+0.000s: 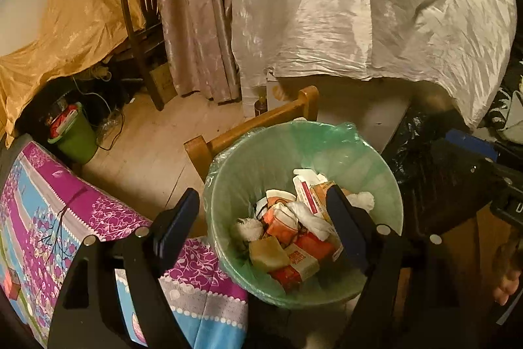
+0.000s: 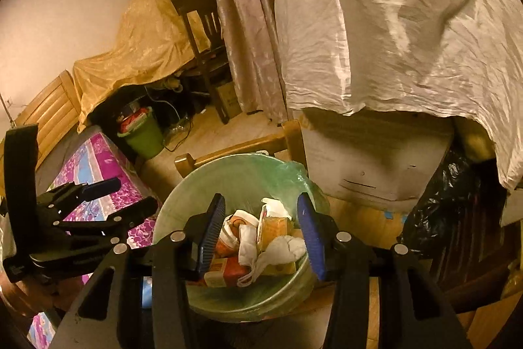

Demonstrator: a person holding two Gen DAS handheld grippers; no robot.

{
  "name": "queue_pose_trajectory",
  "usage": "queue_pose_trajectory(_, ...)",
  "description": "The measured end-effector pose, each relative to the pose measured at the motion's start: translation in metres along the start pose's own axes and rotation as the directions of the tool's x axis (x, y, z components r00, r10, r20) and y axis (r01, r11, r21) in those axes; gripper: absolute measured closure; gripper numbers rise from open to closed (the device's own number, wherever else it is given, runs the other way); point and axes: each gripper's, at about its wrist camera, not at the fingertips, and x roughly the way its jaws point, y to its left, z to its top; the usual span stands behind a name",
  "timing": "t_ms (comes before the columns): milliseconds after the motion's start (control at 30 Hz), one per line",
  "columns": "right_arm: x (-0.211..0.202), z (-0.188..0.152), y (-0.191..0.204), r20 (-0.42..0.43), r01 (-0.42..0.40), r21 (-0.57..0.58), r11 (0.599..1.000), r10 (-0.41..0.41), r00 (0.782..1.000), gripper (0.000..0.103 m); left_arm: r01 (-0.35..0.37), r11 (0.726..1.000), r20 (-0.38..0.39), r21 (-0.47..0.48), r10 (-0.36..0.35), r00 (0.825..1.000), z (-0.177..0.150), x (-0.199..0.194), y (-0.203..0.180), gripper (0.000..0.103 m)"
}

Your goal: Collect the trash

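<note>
A round bin with a pale green liner point(image 1: 261, 152) point(image 2: 228, 179) stands below both grippers. It holds trash point(image 1: 287, 234): orange and red cartons, crumpled tissues, a brown block and a white face mask point(image 2: 281, 247). My left gripper point(image 1: 261, 228) hovers over the bin's left half, open, with nothing pressed between its dark blue pads. My right gripper point(image 2: 261, 237) hangs over the bin's middle, also open and empty, and the trash lies loose beneath it. The left gripper point(image 2: 98, 201) also shows at the left of the right wrist view, its fingers spread.
A purple floral tablecloth point(image 1: 49, 201) lies left of the bin, and a wooden chair back point(image 1: 255, 120) stands behind it. A small green bin point(image 1: 76, 139) sits on the floor at the back left. A white plastic sheet point(image 1: 359, 5) drapes furniture behind, with a black bag point(image 1: 425, 159) at the right.
</note>
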Motion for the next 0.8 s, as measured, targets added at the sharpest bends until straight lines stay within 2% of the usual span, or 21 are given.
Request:
queue_pose_trajectory(67, -0.015, -0.002, 0.004, 0.043, 0.034, -0.011, 0.999, -0.033, 0.999, 0.033, 0.006, 1.0, 0.021, 0.008, -0.006, 1.0, -0.005, -0.01, -0.001, 0.027)
queue_pose_trajectory(267, -0.06, -0.006, 0.018, 0.176, 0.1, -0.051, 0.994, -0.09, 0.98, 0.011, 0.018, 0.999, 0.093, 0.027, -0.02, 0.995, -0.018, -0.042, -0.003, 0.025)
queue_pose_trajectory(333, -0.076, -0.011, 0.025, 0.247, 0.169, -0.068, 0.983, -0.148, 0.958, 0.005, -0.003, 1.0, 0.131, 0.02, 0.0, 0.991, -0.023, -0.055, -0.004, 0.02)
queue_pose_trajectory(367, -0.084, -0.015, 0.029, 0.283, 0.212, -0.072, 0.975, -0.183, 0.941, 0.005, 0.001, 1.0, 0.139, 0.018, -0.003, 0.99, -0.025, -0.059, -0.004, 0.019)
queue_pose_trajectory(400, -0.09, -0.017, 0.031, 0.297, 0.216, -0.075, 0.973, -0.185, 0.937, 0.005, 0.011, 1.0, 0.144, 0.019, -0.013, 0.99, -0.027, -0.064, -0.004, 0.016)
queue_pose_trajectory(467, -0.097, -0.021, 0.032, 0.305, 0.212, -0.071, 0.975, -0.181, 0.935, 0.005, -0.006, 1.0, 0.165, 0.013, 0.004, 0.986, -0.034, -0.073, -0.004, 0.007)
queue_pose_trajectory(500, -0.1, -0.024, 0.033, 0.293, 0.219, -0.06, 0.974, -0.192, 0.937, 0.005, -0.016, 1.0, 0.181, 0.007, 0.015, 0.983, -0.038, -0.078, -0.003, 0.006)
queue_pose_trajectory(600, -0.103, -0.034, 0.033, 0.257, 0.273, -0.036, 0.961, -0.255, 0.932, 0.005, 0.018, 1.0, 0.188, 0.006, -0.019, 0.982, -0.046, -0.088, -0.002, 0.006)
queue_pose_trajectory(667, -0.105, -0.042, 0.032, 0.254, 0.271, -0.049, 0.961, -0.251, 0.934, 0.005, 0.051, 0.999, 0.19, 0.007, -0.052, 0.98, -0.05, -0.095, -0.002, 0.006)
queue_pose_trajectory(733, -0.103, -0.051, 0.032, 0.232, 0.25, -0.081, 0.965, -0.225, 0.946, 0.005, 0.053, 0.999, 0.201, 0.011, -0.054, 0.978, -0.054, -0.099, -0.003, 0.006)
queue_pose_trajectory(800, -0.098, -0.056, 0.035, 0.214, 0.261, -0.104, 0.96, -0.235, 0.948, 0.005, 0.057, 0.998, 0.199, 0.012, -0.058, 0.978, -0.056, -0.1, -0.004, 0.006)
